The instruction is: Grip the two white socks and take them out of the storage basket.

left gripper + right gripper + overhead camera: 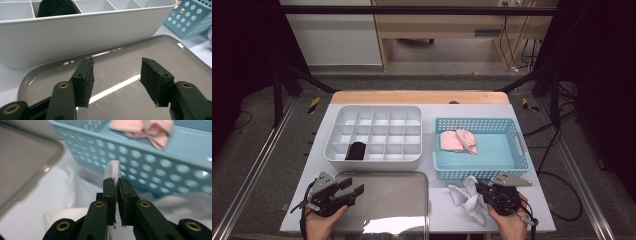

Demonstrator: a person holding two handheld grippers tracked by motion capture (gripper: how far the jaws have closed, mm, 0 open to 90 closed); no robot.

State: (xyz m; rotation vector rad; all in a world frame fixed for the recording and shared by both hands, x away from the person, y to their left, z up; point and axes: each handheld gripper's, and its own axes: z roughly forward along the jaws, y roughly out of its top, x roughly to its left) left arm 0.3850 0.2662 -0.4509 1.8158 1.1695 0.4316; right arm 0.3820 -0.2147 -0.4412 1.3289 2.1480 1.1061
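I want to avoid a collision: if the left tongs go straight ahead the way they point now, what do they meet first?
Probably the near wall of the white divided organizer. The open left tongs hover over the metal tray and aim at that wall; depth is hard to judge.

The white cloth (111, 171) is mostly hidden behind the right gripper (116, 185) and blurred around it. At twelve o'clock, the dark thing (57, 7) is cut off.
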